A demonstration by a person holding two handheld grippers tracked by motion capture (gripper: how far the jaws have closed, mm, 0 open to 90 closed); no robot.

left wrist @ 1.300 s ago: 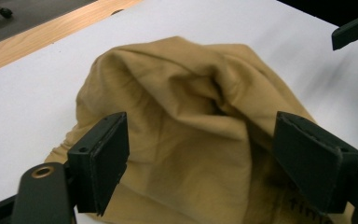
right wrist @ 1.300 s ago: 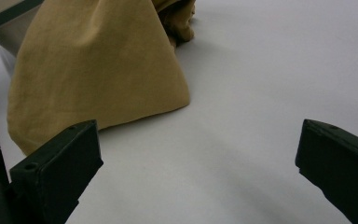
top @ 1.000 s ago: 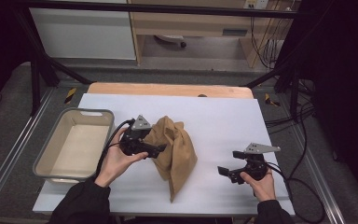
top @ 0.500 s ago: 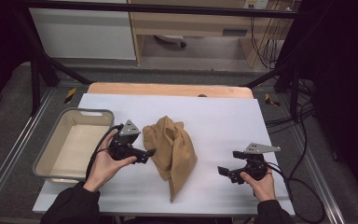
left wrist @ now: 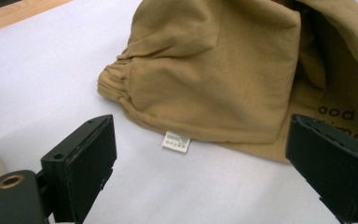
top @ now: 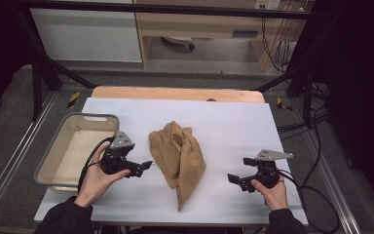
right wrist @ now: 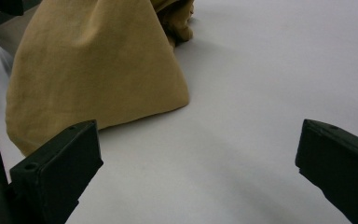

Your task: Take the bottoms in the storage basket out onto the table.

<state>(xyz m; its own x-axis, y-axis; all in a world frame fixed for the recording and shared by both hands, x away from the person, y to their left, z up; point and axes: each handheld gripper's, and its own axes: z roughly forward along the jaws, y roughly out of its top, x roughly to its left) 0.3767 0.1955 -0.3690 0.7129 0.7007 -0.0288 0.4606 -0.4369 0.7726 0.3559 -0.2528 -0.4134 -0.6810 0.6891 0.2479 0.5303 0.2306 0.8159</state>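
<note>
While the grey bin (top: 53,161) on the table (top: 233,122) holds nothing visible, the tan cloth (top: 180,156) lies beside it; left gripper (top: 143,165) released, jaws just opening, right gripper (top: 233,179) released.

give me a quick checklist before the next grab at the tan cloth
1. Left gripper open, nothing between its jaws: ok; they have just been opening.
2. Right gripper open and empty: ok.
3. Tan cloth lying free on the table, touched by neither gripper: ok.
4. Cloth flat: not ok, it is bunched.
5. White label at the cloth's hem facing the left gripper: ok.
6. Tray apart from the cloth: ok.
</note>
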